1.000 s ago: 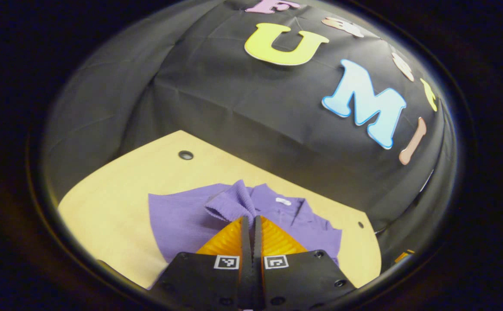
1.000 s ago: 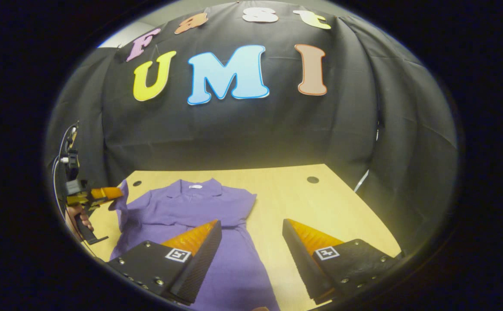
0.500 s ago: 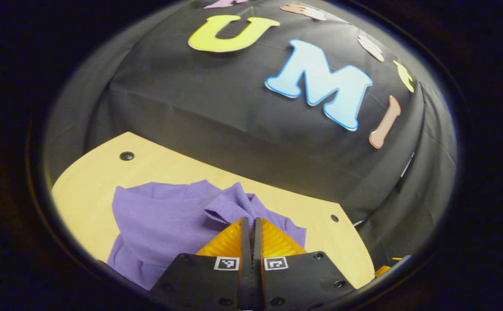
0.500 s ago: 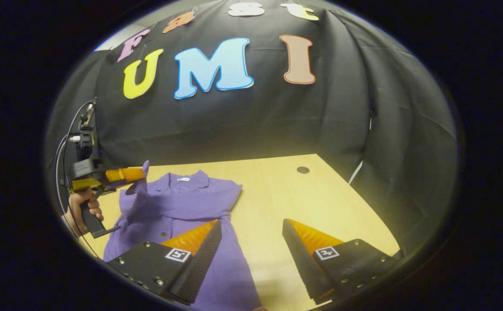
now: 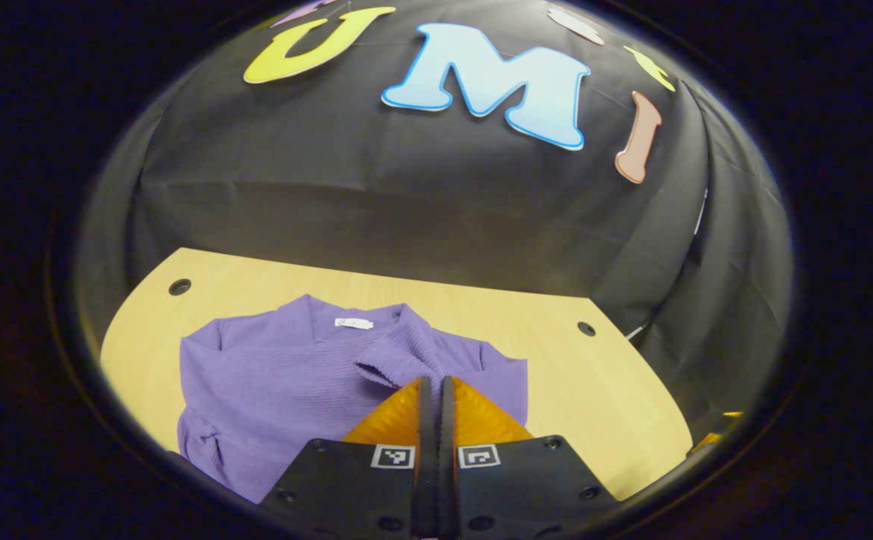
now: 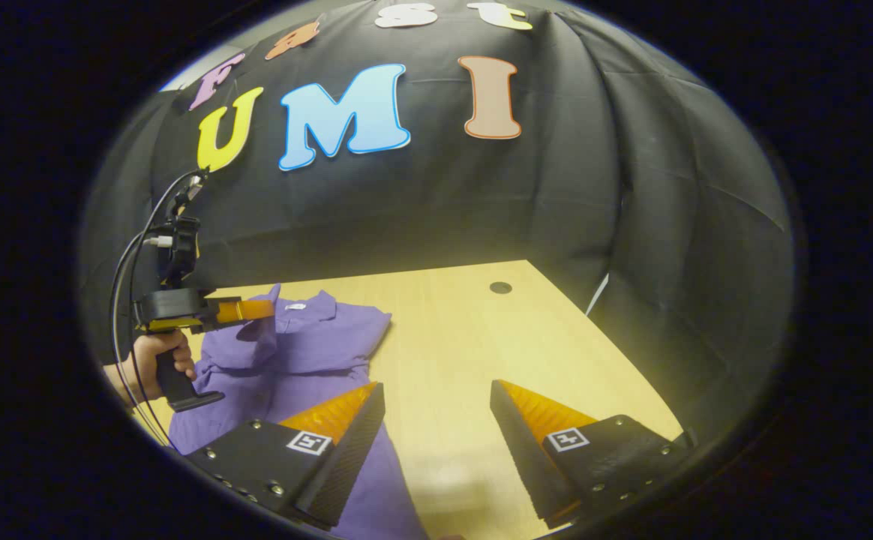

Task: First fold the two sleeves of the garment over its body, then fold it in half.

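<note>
I see a light wooden table (image 5: 616,390) with a rounded front edge, its pale grain showing wherever the top lies bare. In the left gripper view I count two small dark round holes in it, one near the far left corner (image 5: 179,286) and one near the far right (image 5: 586,328). In the right gripper view I can pick out a single such hole (image 6: 500,287) close to the far edge. Behind the table I see the black cloth wall (image 6: 594,187), creased and hanging in folds, closing off the booth on the back and the right.
</note>
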### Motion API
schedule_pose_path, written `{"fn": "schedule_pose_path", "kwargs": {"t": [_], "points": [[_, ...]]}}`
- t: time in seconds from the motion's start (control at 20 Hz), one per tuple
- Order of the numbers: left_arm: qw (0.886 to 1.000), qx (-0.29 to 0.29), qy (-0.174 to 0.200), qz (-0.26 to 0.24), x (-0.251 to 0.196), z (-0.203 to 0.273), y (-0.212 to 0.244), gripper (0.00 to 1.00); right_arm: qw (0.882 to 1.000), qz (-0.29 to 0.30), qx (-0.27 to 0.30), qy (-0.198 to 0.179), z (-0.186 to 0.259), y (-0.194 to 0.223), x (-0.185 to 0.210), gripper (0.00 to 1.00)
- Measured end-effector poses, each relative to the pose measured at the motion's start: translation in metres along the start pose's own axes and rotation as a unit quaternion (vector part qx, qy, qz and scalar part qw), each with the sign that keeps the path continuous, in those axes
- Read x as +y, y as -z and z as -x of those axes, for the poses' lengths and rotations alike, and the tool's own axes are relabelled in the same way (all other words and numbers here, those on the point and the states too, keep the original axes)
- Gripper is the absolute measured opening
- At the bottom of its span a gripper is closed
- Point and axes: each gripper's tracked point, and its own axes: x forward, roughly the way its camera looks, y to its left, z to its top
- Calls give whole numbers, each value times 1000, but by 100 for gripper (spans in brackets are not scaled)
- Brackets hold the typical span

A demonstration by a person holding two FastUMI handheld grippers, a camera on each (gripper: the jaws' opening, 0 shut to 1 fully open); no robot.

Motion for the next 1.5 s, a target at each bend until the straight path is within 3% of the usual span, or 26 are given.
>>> {"fn": "schedule_pose_path", "kwargs": {"t": [0.1,0.2,0.25,0.3,0.45,0.5,0.55,0.65,0.75,1.1,1.5], "points": [[1000,12,10,-12,1,0,4,8,1000,-2,-8,12,2,-1,1,88],[999,20,20,-23,0,2,10,16,1000,-3,-12,23,5,0,1,89],[999,20,23,-29,-1,5,10,13,1000,-6,-12,28,8,1,2,88],[999,20,26,-32,-1,9,11,22,999,-8,-14,30,13,2,4,88],[999,17,30,-38,2,25,12,80,999,-4,-15,36,23,7,9,89],[999,11,29,-43,4,32,10,87,999,0,-16,40,26,9,10,89],[998,8,31,-46,5,39,10,82,999,3,-18,44,30,9,10,88],[998,1,32,-54,10,57,10,82,999,1,-22,49,38,12,13,88],[998,-2,33,-56,16,76,13,98,998,-3,-22,52,43,19,18,88],[998,-1,8,-58,59,153,44,97,999,0,29,33,49,74,39,89],[998,47,-22,-37,117,228,129,95,994,15,106,34,55,148,41,89]]}}
